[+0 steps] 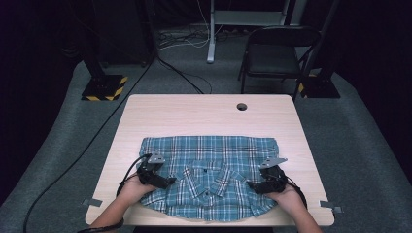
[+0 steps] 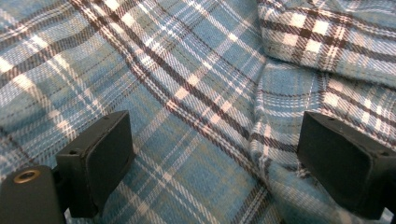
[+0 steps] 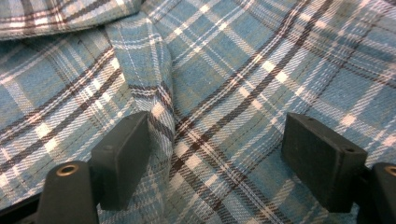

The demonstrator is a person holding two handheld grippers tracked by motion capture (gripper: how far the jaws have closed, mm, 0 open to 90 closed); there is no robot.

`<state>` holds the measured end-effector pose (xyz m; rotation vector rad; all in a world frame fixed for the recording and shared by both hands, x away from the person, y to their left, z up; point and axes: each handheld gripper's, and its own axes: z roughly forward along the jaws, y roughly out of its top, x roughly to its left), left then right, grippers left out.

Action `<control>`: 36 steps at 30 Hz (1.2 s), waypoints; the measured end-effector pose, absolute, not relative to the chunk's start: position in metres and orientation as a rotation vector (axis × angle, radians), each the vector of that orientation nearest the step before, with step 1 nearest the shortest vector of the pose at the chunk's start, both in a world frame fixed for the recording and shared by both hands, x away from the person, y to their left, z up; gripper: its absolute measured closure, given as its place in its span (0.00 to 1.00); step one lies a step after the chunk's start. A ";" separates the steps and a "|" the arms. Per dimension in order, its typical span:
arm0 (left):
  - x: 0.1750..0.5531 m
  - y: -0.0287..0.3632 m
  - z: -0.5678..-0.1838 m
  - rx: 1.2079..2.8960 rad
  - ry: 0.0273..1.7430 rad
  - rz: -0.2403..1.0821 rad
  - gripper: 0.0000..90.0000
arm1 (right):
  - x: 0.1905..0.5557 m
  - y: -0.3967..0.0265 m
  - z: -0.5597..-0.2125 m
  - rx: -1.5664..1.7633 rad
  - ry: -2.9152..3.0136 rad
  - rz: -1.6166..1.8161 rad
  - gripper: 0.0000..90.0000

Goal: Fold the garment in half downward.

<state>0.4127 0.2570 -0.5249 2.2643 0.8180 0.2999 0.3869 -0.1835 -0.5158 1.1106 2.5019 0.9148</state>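
I am holding my left gripper (image 1: 167, 181) and right gripper (image 1: 252, 185), jaws spread and gripping nothing, over the folded plaid shirt (image 1: 209, 174) lying collar-up on the bench (image 1: 204, 114), apparently near finished.

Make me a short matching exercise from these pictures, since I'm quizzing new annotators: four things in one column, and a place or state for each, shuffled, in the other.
Things:
1. plaid shirt
2. left tool
3. right tool
4. folding chair

Places or states:
A. on the floor beyond the table's far edge
B. jaws open over the shirt's right shoulder side in the high view
C. spread flat on the table, collar toward the person
D. jaws open over the shirt's left shoulder side in the high view

Pairs: 1-C, 2-D, 3-B, 4-A
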 end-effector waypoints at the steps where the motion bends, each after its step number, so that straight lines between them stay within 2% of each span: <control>1: 0.412 0.258 -0.525 2.257 0.818 0.300 0.12 | 0.387 -0.182 -0.515 1.111 2.517 0.897 0.25; 8: 0.405 0.258 -0.523 2.288 0.821 0.289 0.12 | 0.395 -0.171 -0.499 1.075 2.699 0.672 0.30; 14: 0.402 0.261 -0.526 2.250 0.812 0.307 0.12 | 0.418 -0.157 -0.487 1.069 2.524 0.815 0.24; 21: 0.397 0.262 -0.527 2.237 0.820 0.320 0.12 | 0.443 -0.160 -0.509 1.209 2.499 0.841 0.25; 25: 0.395 0.264 -0.528 2.227 0.826 0.327 0.12 | 0.445 -0.158 -0.502 1.230 2.546 0.735 0.28; 27: 0.394 0.264 -0.528 2.224 0.827 0.331 0.12 | 0.446 -0.151 -0.493 1.228 2.513 0.692 0.26; 31: 0.393 0.265 -0.529 2.212 0.827 0.332 0.12 | 0.445 -0.126 -0.480 1.160 2.521 0.897 0.23; 36: 0.393 0.265 -0.530 2.209 0.828 0.333 0.12 | 0.452 -0.100 -0.485 1.101 2.540 0.900 0.22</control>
